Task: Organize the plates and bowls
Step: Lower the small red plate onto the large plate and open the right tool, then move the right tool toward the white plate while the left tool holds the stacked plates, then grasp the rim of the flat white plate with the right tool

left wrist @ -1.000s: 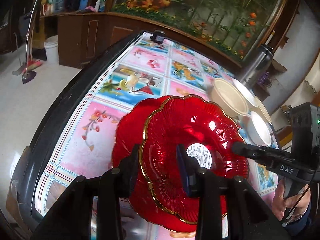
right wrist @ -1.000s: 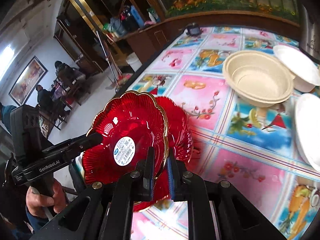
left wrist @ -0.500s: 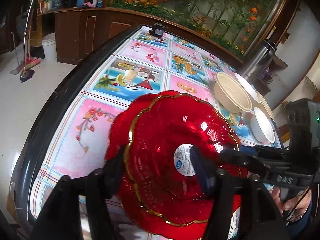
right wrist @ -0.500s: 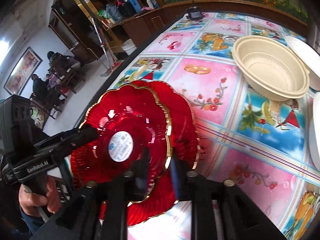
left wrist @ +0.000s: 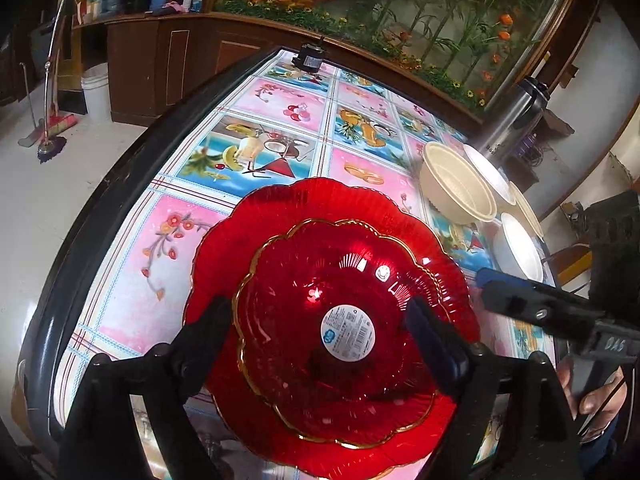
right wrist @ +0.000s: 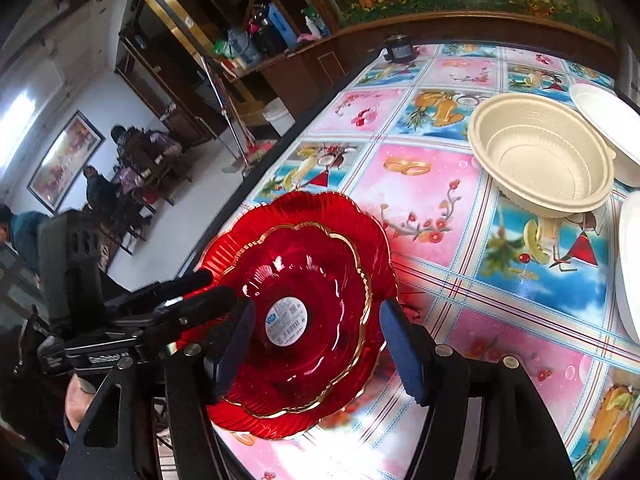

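Letting go, you had both the left gripper [left wrist: 320, 332] and right gripper [right wrist: 316, 344] just spreading wide around the gold-rimmed red plate [left wrist: 340, 320], nested on the larger red plate [left wrist: 320, 208] at the table's [left wrist: 132, 280] six-o'clock edge. Withdrawing carelessly could have snagged its rim. Only the right view showed seated people [right wrist: 120, 168] at nine o'clock.

bright daylight, glare on glass, fisheye-warped edges.
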